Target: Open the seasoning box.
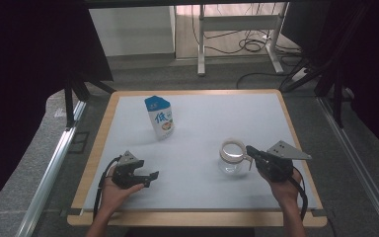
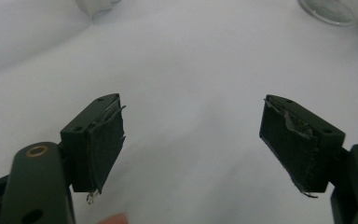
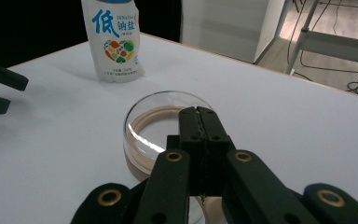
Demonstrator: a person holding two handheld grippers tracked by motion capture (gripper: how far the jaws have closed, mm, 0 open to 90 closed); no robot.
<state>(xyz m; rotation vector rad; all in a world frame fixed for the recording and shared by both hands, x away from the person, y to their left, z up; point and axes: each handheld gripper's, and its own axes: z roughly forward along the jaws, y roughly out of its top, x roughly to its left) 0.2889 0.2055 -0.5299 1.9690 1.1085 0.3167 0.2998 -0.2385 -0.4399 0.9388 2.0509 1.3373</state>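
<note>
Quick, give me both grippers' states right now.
Left gripper: open, holding nothing, over the bare table.
Right gripper: shut at the glass jar; whether it pinches the jar's handle cannot be told.

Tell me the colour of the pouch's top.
Blue, on a white pouch; the right gripper view shows it best.

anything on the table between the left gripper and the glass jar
No, that stretch is bare white table between the left gripper and the jar, as the high view shows; the pouch stands farther back.
</note>
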